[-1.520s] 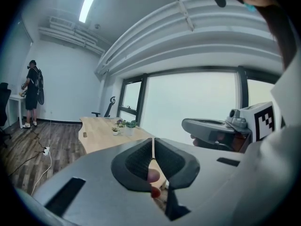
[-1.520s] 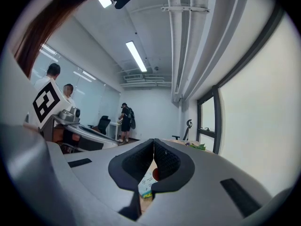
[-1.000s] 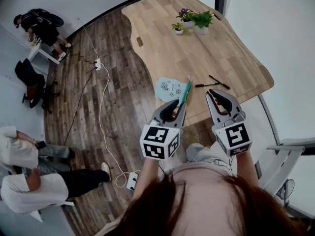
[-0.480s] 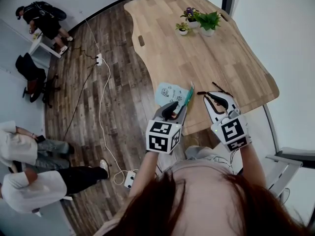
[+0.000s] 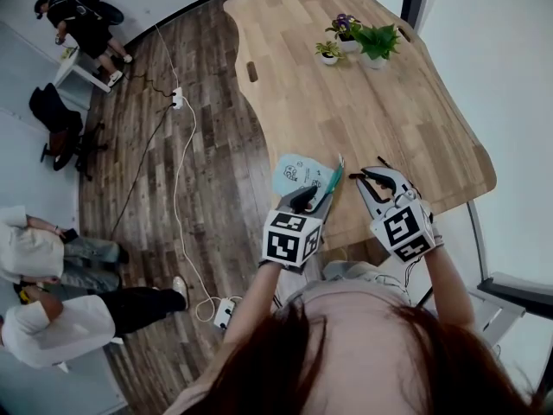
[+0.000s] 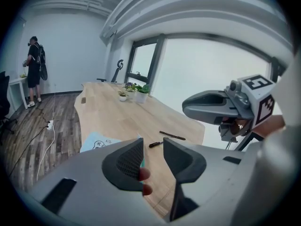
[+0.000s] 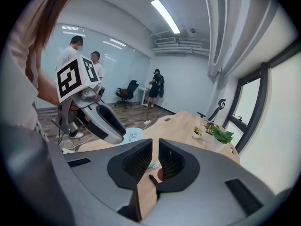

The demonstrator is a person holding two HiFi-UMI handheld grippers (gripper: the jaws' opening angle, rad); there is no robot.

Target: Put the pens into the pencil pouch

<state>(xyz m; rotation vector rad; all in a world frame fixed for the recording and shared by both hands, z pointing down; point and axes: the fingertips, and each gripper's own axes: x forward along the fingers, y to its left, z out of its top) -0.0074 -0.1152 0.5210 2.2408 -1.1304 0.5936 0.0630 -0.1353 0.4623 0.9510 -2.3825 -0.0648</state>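
Wooden table (image 5: pixel 346 102) bears a pale-blue doodled pouch (image 5: pixel 298 173) — black pens (image 6: pixel 171 135) beside.

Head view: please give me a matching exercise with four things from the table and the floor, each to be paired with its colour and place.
Things:
1. pouch
2. pens
3. plants
4. power strip

Colour and place:
A. white, on the floor
B. light blue, at the table's near edge
C. green, on the far part of the table
D. black, on the table to the right of the pouch

Pairs: 1-B, 2-D, 3-C, 4-A
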